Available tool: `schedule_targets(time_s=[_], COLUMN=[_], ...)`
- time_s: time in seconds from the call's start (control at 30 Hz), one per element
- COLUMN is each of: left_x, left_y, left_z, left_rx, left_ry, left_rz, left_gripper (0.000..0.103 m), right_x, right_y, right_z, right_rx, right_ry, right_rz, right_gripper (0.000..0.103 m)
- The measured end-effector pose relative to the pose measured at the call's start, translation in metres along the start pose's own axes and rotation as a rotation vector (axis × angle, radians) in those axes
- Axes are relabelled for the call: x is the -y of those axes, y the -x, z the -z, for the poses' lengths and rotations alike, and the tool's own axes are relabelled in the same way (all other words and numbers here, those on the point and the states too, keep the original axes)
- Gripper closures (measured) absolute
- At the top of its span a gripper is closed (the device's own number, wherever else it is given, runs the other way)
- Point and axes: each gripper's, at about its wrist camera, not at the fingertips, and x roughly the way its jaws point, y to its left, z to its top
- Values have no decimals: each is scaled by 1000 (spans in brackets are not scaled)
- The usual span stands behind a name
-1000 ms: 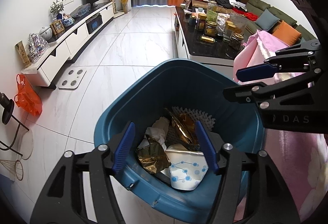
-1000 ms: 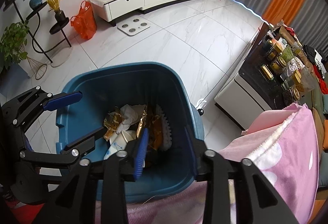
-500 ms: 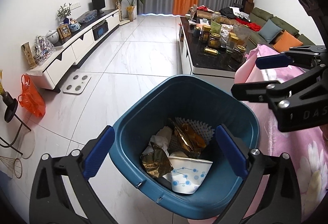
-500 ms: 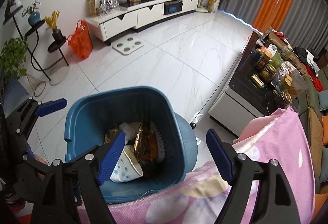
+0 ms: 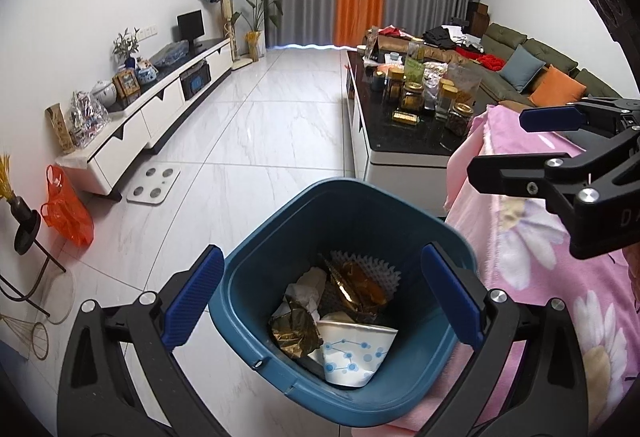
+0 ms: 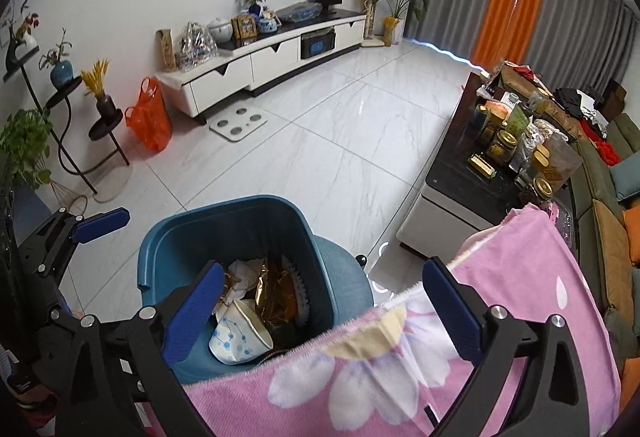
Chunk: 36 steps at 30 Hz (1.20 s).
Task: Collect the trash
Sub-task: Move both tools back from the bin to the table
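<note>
The trash sits in the blue bin, directly below and ahead of both claws: a white paper cup with a blue dot pattern lies on its side nearest the left claw, crumpled gold foil wrappers beside and beyond it, a wad of white tissue and a white scalloped paper liner toward the far wall. All of it lies loose, well down inside the walls, which suggests it was dropped from above rather than placed.

The left gripper hangs above the bin's mouth with its blue pads spread as wide as they go, one over each side of the rim, and nothing between them but the view down into the bin. The right gripper is opening its jaws too, almost to full spread and empty; its left pad is over the bin, its right pad over a pink flowered blanket that drapes just beside the bin.

Beyond the claws, a dark coffee table crowded with jars looks a likely source of further rubbish, though I cannot tell which pieces are trash. Off to the left claw's left, an orange plastic bag rests on the tiled floor.
</note>
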Motion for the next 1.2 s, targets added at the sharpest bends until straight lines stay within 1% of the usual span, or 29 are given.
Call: schedule_targets(time_s=[0.27,0.6,0.83,1.2], left_x=[17,51,84,136], left_y=[23,47,66,78], left_z=[-12,-23,-25,-22], left_rx=[32,73,99,108], left_ry=[-28,-83,-131,-197], left_rz=[1,16,49,124], left_gripper=[6,6,6,6], right_x=[20,48,67,103], right_y=[30,65,92,122], right_z=[13,39,60,100], right_rx=[55,111,157,196], right_ry=[-53,-113,-169,-265], right_rz=[12,22,38,88], right_gripper=[7,7,7,7])
